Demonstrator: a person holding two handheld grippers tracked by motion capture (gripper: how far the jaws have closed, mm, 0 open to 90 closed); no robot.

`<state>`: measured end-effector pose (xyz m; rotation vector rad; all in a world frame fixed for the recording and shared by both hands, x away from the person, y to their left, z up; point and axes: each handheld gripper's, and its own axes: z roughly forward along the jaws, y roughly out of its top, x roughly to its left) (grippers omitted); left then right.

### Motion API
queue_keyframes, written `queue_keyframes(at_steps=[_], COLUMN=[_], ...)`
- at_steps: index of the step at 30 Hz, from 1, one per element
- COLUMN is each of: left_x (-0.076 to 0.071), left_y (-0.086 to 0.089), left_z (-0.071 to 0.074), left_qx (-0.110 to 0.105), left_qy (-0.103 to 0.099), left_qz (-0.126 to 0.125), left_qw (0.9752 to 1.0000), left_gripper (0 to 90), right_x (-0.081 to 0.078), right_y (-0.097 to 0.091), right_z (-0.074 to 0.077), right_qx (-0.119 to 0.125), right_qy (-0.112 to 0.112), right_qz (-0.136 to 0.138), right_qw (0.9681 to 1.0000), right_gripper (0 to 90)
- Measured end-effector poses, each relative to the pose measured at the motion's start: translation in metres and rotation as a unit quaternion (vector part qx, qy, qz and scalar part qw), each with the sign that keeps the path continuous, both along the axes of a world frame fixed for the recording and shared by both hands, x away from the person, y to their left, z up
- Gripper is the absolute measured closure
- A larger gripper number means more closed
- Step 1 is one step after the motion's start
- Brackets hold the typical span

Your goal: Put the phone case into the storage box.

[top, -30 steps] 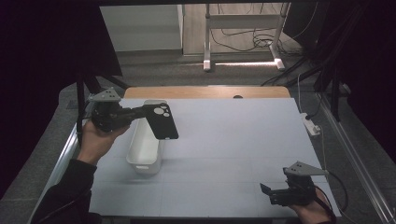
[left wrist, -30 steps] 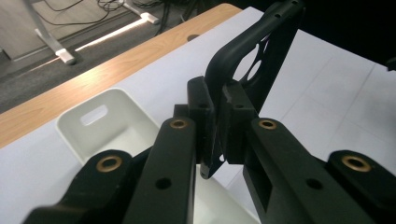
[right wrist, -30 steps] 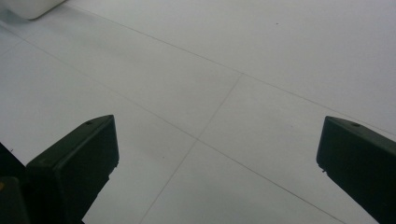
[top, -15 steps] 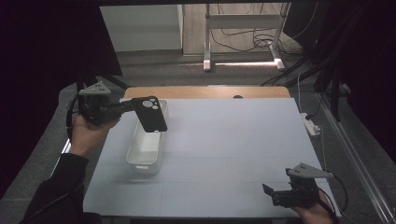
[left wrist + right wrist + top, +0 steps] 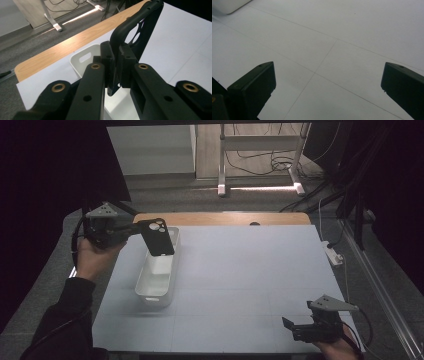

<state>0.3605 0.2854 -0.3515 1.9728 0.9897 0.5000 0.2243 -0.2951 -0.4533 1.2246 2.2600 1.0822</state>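
A black phone case (image 5: 157, 237) with camera cut-outs hangs in the air over the far end of a long white bin (image 5: 156, 285). My left gripper (image 5: 136, 230) is shut on the case's edge; in the left gripper view the jaws pinch the phone case (image 5: 140, 32) upright above the white bin (image 5: 82, 56). My right gripper (image 5: 289, 326) rests low near the table's front right corner, jaws wide apart. In the right gripper view the right gripper (image 5: 328, 85) has only bare table between its fingers.
The pale grey table top (image 5: 250, 270) has a wooden strip (image 5: 220, 218) along its far edge. A white power strip (image 5: 334, 254) lies at the right edge. A metal stand (image 5: 260, 185) and cables sit on the floor beyond.
My left gripper has carried the phone case away from me toward the far end of the bin and raised it. The right gripper has stayed near the front right corner.
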Motion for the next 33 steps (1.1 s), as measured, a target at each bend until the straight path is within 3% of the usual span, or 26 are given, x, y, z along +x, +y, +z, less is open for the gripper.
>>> queue_keyframes(at_steps=[15,33], left_x=[0.024,0.055], left_y=[0.000,0.000], left_z=[-0.008,-0.033], left_qx=[0.010,0.008], left_qy=[-0.003,0.002], left_qz=[0.009,0.024], left_qw=[0.9999,0.9997], left_gripper=[84.0,84.0], right_x=[0.000,0.001], right_y=[0.001,0.002], right_z=[0.000,-0.001], right_qx=[-0.004,-0.009], right_qy=[0.003,0.005], right_qz=[0.005,0.011], right_qw=[1.0000,0.9999], right_gripper=[0.0,0.0])
